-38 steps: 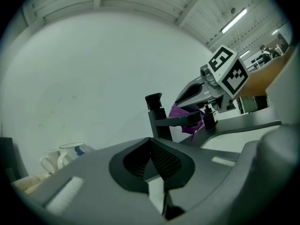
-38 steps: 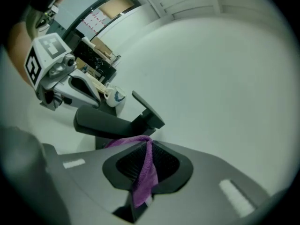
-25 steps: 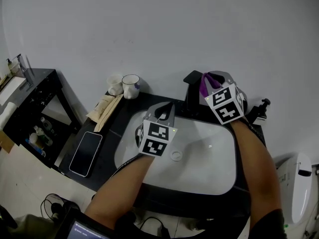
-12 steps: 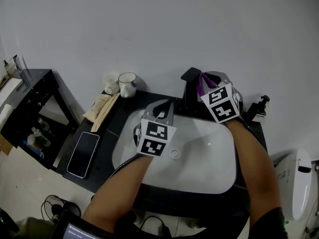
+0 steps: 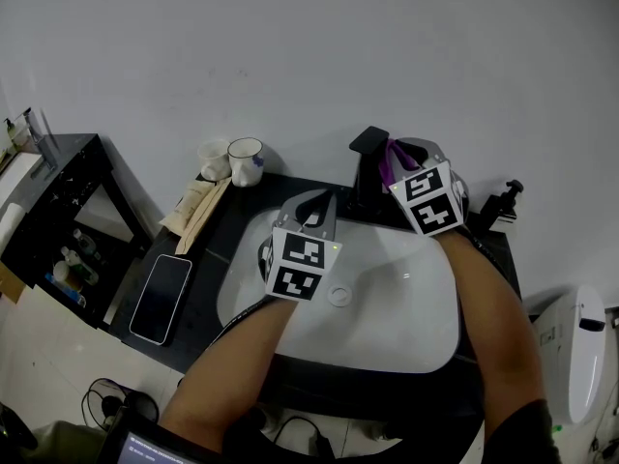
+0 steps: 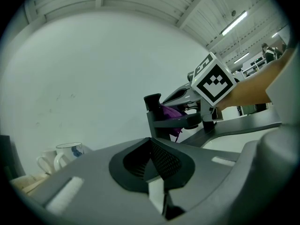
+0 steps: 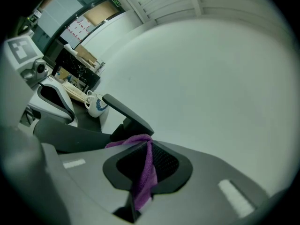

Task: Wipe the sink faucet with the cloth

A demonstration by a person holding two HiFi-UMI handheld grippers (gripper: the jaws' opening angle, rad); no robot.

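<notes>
The right gripper [image 7: 143,170] has its jaws pressed together on a purple cloth [image 7: 144,165], a narrow fold of which runs down between them. The cloth's upper end lies over toward the black sink faucet [image 7: 127,118], just under its flat lever handle. Whether it presses on the metal cannot be confirmed, as the gripper body covers the meeting point. In the head view only a small purple strip shows above that gripper's marker cube, immediately to the right of the faucet. Most of the cloth is hidden.

The left gripper [image 6: 150,165] has its jaws pressed together with nothing between them. It hangs over the back left of the white sink basin [image 5: 387,303], apart from the faucet. Both forearms and the two grippers cover much of the basin and the faucet's spout.

On the dark countertop [image 5: 224,245] stand a white mug with blue pattern [image 5: 246,160] and a second cup, hard to make out. A dark phone [image 5: 161,298] lies flat nearer the front.
</notes>
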